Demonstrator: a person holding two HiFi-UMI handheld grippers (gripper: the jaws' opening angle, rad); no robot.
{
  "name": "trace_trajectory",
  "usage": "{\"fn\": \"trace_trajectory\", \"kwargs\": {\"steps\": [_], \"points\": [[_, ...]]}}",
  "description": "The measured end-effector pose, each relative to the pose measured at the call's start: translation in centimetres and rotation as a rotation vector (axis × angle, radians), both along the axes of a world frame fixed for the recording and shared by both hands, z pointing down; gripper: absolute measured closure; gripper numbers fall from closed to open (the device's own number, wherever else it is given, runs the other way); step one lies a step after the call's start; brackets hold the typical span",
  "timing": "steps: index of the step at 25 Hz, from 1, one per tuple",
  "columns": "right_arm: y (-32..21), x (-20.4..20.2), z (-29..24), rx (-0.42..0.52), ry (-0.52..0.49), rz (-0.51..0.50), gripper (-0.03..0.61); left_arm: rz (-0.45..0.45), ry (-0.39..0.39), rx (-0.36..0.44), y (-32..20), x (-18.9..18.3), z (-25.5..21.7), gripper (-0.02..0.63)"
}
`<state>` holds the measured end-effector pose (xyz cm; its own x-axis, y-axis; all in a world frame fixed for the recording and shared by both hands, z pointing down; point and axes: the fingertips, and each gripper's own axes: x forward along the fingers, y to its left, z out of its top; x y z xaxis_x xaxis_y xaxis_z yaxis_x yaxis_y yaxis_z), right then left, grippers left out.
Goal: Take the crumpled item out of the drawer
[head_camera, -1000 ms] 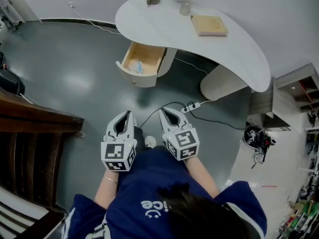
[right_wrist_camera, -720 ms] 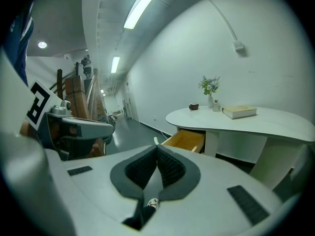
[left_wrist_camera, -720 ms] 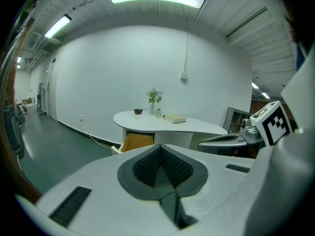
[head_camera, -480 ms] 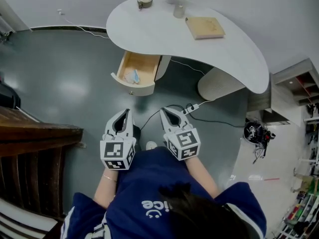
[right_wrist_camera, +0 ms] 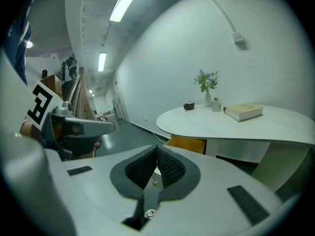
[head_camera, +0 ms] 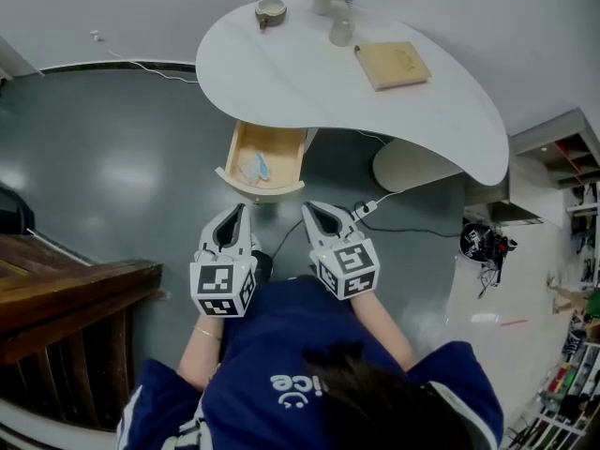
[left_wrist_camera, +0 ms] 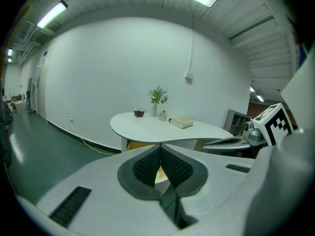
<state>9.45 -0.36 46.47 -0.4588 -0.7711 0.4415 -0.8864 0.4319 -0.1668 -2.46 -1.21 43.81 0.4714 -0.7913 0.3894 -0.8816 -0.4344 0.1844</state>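
Observation:
An open wooden drawer (head_camera: 264,161) hangs under the white curved table (head_camera: 309,73). Inside it lies a pale crumpled item (head_camera: 247,170) beside a small blue thing (head_camera: 262,166). My left gripper (head_camera: 236,212) and right gripper (head_camera: 307,208) are held side by side just short of the drawer's front, both shut and empty. In the left gripper view the pads (left_wrist_camera: 170,167) meet at their tips with the drawer's front (left_wrist_camera: 142,146) beyond them. In the right gripper view the pads (right_wrist_camera: 168,167) also touch, and the drawer (right_wrist_camera: 187,144) shows under the table edge.
On the table stand a bowl (head_camera: 270,9), a vase with flowers (head_camera: 341,24) and a book (head_camera: 393,65). A power strip with cables (head_camera: 364,208) lies on the dark floor by the table's pedestal (head_camera: 412,164). A dark wooden piece of furniture (head_camera: 66,317) stands at the left.
The table and drawer have come closer to both grippers as I moved towards them. Both grippers stay shut and side by side.

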Motion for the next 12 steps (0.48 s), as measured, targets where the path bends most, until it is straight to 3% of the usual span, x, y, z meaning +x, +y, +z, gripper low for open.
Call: {"fn": "trace_trajectory", "kwargs": {"steps": [7,12], "points": [[-4.1,-1.9,0.4,-0.021,0.031,0.058,0.571,0.073,0.022,-0.008,-5.3,-1.9,0.5,0.609],[-6.8,-3.1,0.2,-0.045,-0.046,0.13,0.571,0.129,0.021,-0.005,-8.0,-2.8,0.7,0.611]]}}
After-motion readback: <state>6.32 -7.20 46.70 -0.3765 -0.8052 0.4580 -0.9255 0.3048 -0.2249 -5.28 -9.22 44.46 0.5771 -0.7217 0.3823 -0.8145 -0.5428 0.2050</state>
